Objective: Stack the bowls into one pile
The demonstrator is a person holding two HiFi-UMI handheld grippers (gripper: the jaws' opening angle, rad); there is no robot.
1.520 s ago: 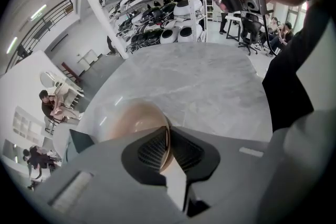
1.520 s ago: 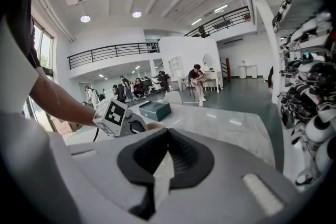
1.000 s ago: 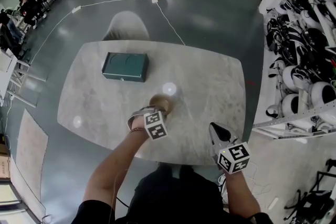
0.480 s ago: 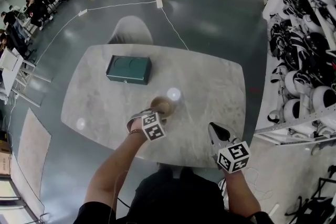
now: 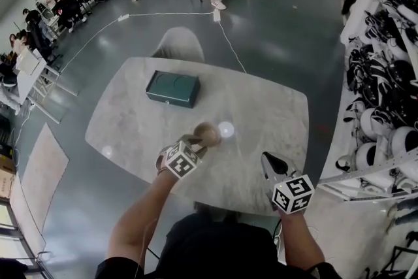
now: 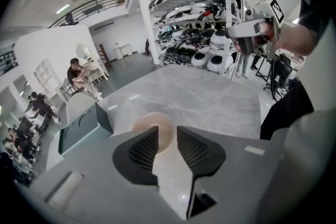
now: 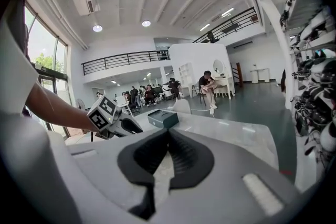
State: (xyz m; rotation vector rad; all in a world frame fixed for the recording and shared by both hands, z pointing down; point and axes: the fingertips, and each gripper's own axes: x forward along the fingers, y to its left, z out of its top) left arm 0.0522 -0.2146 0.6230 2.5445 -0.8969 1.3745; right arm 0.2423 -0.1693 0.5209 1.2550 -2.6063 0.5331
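A tan bowl stack (image 5: 208, 134) stands near the middle of the marble table (image 5: 261, 108); how many bowls are nested I cannot tell. My left gripper (image 5: 195, 142) hovers just on the near side of it, open, with nothing between its pads. In the left gripper view the bowl (image 6: 149, 119) shows below and beyond the parted jaws of the left gripper (image 6: 167, 131). My right gripper (image 5: 268, 161) is shut and empty over the table's near right part, apart from the bowls. In its own view the right gripper (image 7: 168, 132) has its pads closed together.
A dark green box (image 5: 172, 89) lies on the far left of the table. A white chair (image 5: 179, 46) stands behind the far edge. Racks of white helmets (image 5: 385, 75) line the right side. Seated people are far off at the back.
My left gripper has lifted up off the bowl and rolled, and the bowl stays on the table. The right gripper has risen slightly and stays shut.
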